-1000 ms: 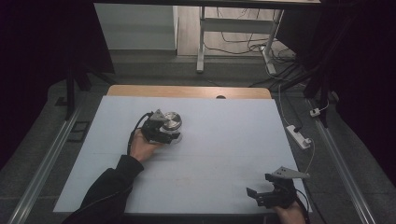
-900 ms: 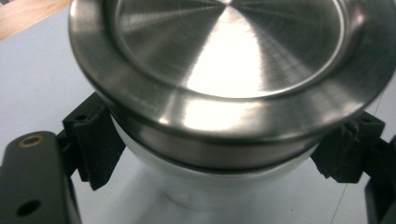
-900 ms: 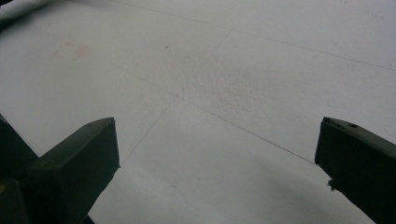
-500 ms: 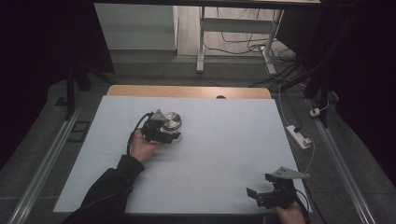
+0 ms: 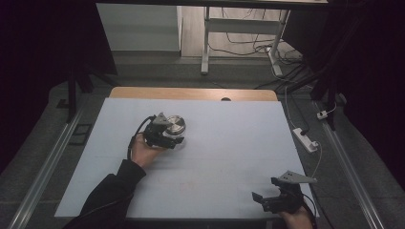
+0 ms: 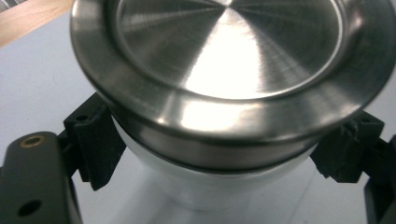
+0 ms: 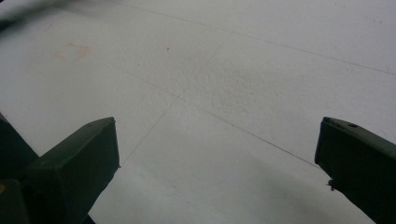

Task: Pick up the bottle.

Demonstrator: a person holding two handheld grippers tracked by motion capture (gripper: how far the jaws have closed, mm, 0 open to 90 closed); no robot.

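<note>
My left tool (image 5: 173,136) is pinching a white jar (image 6: 210,186) under its wide steel lid (image 6: 224,60), one black pad pressed against each side of the white body. The jar stands on the bench (image 5: 229,157), whose top is covered by a pale sheet, left of the middle and nearer the far wooden edge (image 5: 191,93) than the near one. My right tool (image 5: 263,199) rests well apart from the jar, at the near right corner of the bench, its jaws spread wide over bare sheet with nothing between them.
</note>
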